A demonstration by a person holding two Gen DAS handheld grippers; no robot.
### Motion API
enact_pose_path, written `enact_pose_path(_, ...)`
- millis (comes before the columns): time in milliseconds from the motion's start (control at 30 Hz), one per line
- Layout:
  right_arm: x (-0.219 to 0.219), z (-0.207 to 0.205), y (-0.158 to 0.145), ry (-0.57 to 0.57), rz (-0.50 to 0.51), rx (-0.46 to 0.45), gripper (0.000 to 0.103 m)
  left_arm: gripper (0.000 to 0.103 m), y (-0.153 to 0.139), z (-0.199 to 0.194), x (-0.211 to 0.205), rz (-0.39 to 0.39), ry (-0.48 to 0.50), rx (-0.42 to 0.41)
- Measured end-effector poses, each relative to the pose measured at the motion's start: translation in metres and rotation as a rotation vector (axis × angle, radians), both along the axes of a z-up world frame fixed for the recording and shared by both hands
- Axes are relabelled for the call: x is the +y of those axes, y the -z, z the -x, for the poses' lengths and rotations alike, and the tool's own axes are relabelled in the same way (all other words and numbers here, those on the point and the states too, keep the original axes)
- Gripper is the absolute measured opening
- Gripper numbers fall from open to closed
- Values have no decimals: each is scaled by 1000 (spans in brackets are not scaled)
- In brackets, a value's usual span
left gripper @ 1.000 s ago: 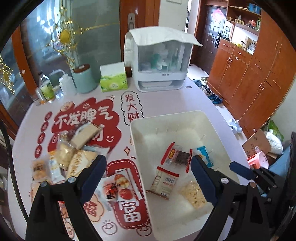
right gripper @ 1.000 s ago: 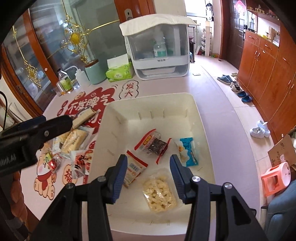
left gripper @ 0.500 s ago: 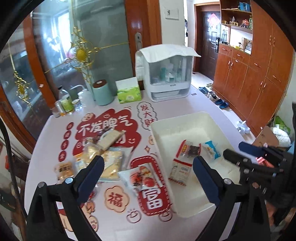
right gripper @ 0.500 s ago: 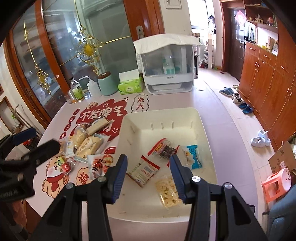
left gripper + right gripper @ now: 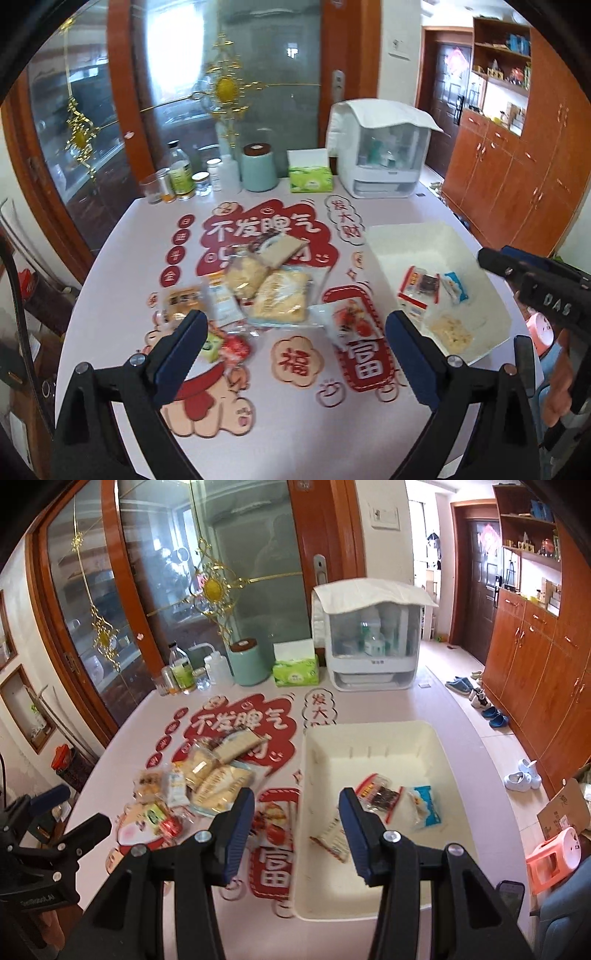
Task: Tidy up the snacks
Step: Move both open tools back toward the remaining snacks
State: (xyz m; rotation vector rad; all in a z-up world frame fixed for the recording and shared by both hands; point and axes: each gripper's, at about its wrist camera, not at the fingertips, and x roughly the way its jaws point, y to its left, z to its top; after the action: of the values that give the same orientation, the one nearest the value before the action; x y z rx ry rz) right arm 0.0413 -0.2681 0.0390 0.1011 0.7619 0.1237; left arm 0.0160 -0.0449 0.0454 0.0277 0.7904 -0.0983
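- Left claw hangs above the table with its blue-padded jaws spread wide and nothing between them; below the gap lie the table's red printed decorations.
- Right claw stands about half open and grips nothing; its left finger sits over the table edge of the bin, its right finger over the bin's inside.
- In the left wrist view the right claw shows at the far right edge as a black body, with part of a hand under it.
- In the right wrist view the left claw shows at the lower left edge as black arms.
- A white plastic bin sits on the right part of the table and already holds four snacks: a red-edged packet with a dark filling, a blue and white packet beside it, a red and white packet partly behind the right claw's finger, and a clear bag of pale pieces.
- A loose heap of snacks lies on the table left of the bin: yellow-beige packets, a brown bar, a small orange packet, and small green and red ones nearest the left claw.
- One packet with a red picture lies between the heap and the bin, apart from the bin's wall.
- Along the far edge of the table stand a white lidded storage box, a green tissue box, a mint-green canister and several bottles.
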Motion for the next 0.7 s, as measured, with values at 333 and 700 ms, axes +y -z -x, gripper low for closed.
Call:
enact_pose_path(333, 50, 7, -44, 76, 26, -97, 56, 97, -30, -10, 96, -9, -67, -91)
enact_pose_path(700, 120, -27, -26, 68, 60, -6, 60, 100, -12, -69, 178, -64, -99, -82)
